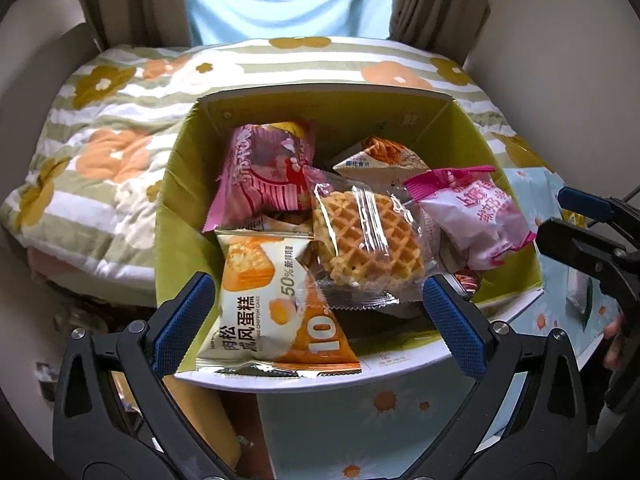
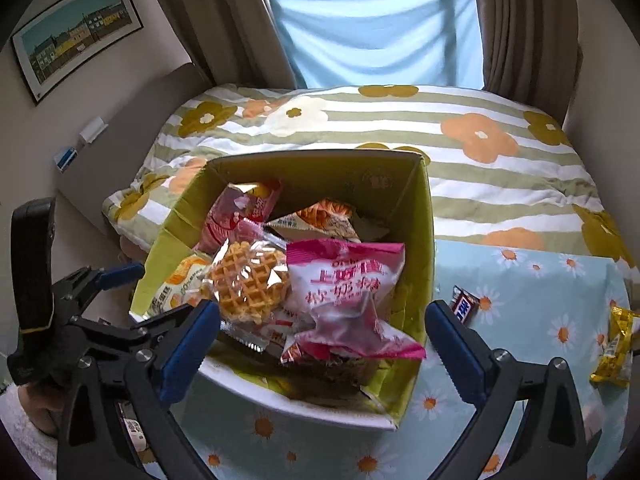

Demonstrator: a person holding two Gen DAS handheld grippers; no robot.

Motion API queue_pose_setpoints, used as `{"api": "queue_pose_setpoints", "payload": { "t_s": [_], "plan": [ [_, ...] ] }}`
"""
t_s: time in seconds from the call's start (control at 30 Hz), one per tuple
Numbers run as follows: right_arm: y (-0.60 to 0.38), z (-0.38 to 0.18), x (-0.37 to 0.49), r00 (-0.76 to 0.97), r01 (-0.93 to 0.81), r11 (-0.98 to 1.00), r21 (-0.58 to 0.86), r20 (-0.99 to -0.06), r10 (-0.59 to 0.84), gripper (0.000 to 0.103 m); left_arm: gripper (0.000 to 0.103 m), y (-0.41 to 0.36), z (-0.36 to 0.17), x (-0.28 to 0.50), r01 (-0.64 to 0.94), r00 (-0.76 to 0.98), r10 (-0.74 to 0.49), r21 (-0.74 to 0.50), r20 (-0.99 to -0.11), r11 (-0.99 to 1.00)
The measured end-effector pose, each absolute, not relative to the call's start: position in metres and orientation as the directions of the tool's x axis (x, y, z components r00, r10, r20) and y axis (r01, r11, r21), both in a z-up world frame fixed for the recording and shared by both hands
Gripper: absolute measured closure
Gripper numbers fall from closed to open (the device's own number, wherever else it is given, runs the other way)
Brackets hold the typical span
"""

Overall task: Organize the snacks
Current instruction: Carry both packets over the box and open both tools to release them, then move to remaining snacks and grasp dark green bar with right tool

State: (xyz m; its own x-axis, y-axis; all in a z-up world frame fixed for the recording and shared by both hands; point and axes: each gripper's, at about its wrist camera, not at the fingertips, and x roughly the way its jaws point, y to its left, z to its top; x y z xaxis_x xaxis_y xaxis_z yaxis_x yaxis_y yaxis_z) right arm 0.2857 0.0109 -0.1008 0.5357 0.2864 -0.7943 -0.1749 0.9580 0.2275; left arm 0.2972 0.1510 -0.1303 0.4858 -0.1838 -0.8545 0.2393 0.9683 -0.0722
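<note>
While snacks fill the box (image 2: pixel 416 216), gold packet (image 2: pixel 614 346) beside, chocolate bar (image 2: pixel 464 304) near

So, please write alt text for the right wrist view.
An open green cardboard box full of wrapped snacks, a waffle and a pink packet on top, sits on a daisy tablecloth. The right gripper hangs before it, jaws wide and empty.

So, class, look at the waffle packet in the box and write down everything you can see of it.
The waffle packet is a clear, shiny plastic wrapper with crimped ends, holding golden, grid-patterned waffles. It lies tilted on top of the pile in the green-lined cardboard box, near the middle. It rests against the orange chiffon cake packet, the pink striped bag and the pink-and-white bag. Neither gripper touches it.
</note>
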Motion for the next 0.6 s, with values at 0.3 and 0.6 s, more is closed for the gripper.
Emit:
{"api": "queue_pose_setpoints", "payload": {
  "t_s": [0.3, 0.6],
  "plan": [
    [0.008, -0.087, 0.263, 0.577, -0.148, 0.973, 0.175, -0.784, 0.229, 0.001, 0.0, 0.148, -0.121, 0.29, 0.292, 0.506, -0.239, -0.096, -0.829, 0.951],
    [-0.021, -0.08, 0.243, 0.614, -0.056, 0.983, 0.174, -0.771, 0.172, 0.001, 0.0, 0.127, -0.106, 0.278, 0.347, 0.526, -0.281, -0.099, -0.803, 0.933]
  ]
}}
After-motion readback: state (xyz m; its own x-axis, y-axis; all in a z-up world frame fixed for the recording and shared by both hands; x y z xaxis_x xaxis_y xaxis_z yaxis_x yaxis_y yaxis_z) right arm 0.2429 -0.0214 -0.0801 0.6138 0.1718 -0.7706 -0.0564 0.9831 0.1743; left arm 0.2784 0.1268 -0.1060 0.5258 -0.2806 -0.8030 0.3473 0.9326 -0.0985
